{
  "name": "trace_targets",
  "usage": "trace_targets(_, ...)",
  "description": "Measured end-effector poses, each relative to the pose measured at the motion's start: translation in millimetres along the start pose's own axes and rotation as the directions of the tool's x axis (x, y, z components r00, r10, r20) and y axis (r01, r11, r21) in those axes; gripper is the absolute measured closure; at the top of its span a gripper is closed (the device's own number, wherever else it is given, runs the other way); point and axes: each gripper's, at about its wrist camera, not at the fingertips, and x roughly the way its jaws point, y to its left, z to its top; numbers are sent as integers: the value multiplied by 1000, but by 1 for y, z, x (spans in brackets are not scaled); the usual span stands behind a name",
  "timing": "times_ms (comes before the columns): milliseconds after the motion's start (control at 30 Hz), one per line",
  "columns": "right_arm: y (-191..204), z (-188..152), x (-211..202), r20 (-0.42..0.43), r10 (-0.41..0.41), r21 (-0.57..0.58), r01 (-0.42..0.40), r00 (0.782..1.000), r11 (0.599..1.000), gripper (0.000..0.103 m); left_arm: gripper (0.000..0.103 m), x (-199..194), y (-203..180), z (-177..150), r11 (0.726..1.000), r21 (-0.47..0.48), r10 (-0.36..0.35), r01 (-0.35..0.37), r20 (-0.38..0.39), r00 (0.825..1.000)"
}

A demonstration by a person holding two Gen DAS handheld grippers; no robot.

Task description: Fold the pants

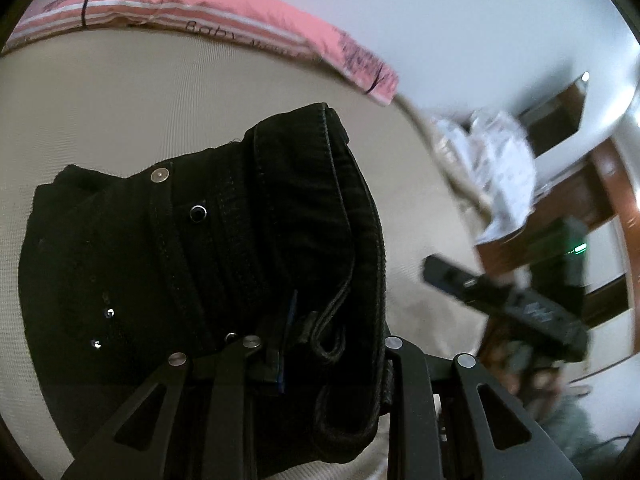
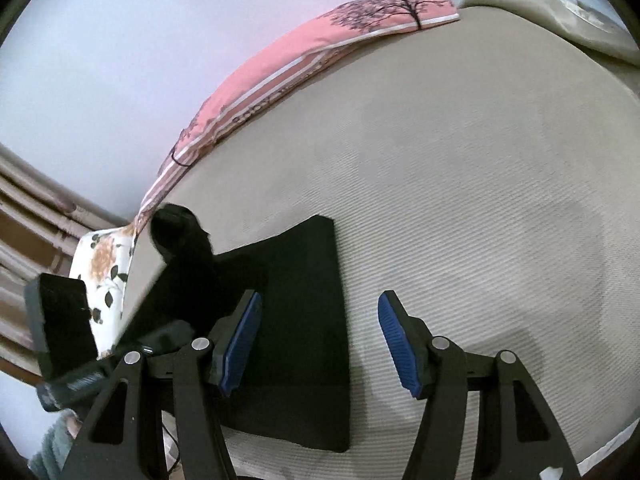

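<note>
The black pants (image 1: 208, 248) are bunched and clamped at the waistband by the left gripper (image 1: 320, 344) over the beige bed (image 1: 120, 92). The right gripper (image 2: 320, 344) is held half-open, empty, a flat leg under its left finger.

The left gripper (image 1: 320, 354) fingertips are buried in the bunched pants (image 1: 208, 264), so the pads cannot be seen. In the left wrist view, the right gripper (image 1: 508, 300) and the wooden furniture (image 1: 560, 208) are smeared by blur. The pink pillow (image 1: 200, 12) lettering cannot be read fully.
</note>
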Motion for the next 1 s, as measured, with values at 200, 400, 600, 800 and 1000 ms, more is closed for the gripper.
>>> trace_targets(200,-15,0,2,-3,22,45,-21,1000,999,44,75,27,-22,-9,983,79,167,-164,-27,986)
trace_targets(400,-16,0,4,-14,32,34,-32,999,999,44,65,14,-21,-16,964,147,226,-221,-21,974)
trace_targets(600,-14,-1,6,-22,27,26,-27,999,999,44,38,29,-36,-22,941,224,262,-253,-9,965)
trace_targets(800,-13,0,4,-14,20,27,-19,1000,999,44,26,10,-62,-18,942,260,204,-214,66,977)
trace_targets(1000,0,2,12,-70,78,-53,-82,995,995,44,25,-34,-19,-13,957,146,235,-249,105,966)
